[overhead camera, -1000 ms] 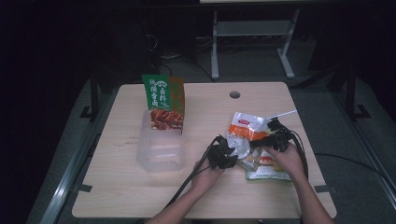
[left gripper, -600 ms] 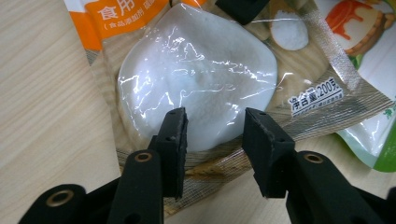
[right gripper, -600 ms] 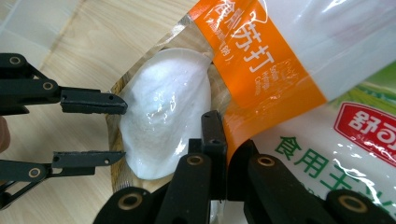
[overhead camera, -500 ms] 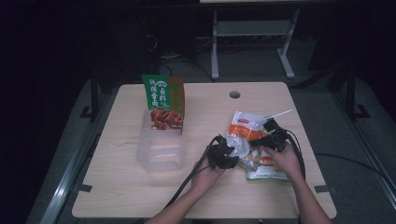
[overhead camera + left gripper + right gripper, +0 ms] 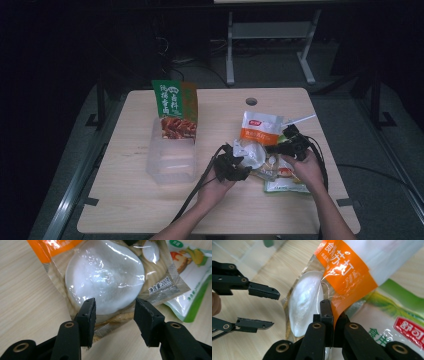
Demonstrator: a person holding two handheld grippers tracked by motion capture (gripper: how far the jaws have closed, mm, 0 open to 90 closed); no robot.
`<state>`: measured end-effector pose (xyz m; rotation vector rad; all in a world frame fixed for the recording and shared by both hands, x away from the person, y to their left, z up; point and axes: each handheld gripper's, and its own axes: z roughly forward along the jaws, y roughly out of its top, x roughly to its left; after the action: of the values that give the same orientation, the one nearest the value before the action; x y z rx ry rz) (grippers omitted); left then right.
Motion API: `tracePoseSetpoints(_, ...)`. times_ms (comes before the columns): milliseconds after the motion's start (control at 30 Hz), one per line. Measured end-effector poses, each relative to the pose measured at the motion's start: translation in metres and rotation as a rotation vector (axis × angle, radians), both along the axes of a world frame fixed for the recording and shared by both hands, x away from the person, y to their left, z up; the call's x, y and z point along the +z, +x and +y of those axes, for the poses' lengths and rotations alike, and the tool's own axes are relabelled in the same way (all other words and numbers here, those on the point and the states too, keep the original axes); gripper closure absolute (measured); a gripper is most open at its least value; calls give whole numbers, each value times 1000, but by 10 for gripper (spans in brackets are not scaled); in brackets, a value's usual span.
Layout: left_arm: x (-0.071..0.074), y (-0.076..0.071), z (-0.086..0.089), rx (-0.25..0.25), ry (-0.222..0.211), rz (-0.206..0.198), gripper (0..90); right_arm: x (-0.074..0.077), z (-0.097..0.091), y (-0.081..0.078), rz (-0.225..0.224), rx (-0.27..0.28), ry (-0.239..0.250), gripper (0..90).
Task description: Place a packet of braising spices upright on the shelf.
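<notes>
High view: on the counter [image 5: 150, 200], both hands meet at an orange-and-white pouch [image 5: 257, 135] right of a clear tub [image 5: 170, 162]. Left gripper view: the left tool [image 5: 115, 315] stands apart, its jaws framing the pouch's white bulge [image 5: 105, 277]. Right gripper view: the right tool [image 5: 332, 320] is clamped on the pouch's edge, over a green packet [image 5: 392, 315].

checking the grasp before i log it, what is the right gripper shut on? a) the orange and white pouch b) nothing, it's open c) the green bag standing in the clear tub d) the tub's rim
a: in the right gripper view the right gripper has its jaws closed on the edge of the orange and white pouch, while the left gripper is open at the pouch's near edge.
</notes>
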<state>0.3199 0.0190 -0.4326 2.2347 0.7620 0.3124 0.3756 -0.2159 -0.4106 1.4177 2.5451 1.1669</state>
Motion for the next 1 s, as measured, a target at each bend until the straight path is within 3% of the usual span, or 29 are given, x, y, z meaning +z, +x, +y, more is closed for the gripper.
tracePoseSetpoints(133,1,-4,8,7,-50,14,500,8,2,-4,-28,24,13,898)
tracePoseSetpoints(467,6,-24,16,-52,-46,-3,435,22,5,-16,-133,124,51,900)
tracePoseSetpoints(733,12,-47,31,-106,-72,-27,409,41,11,-25,-225,209,62,900)
tracePoseSetpoints(1000,15,-66,47,-154,-81,-33,392,49,22,-26,-249,259,85,900)
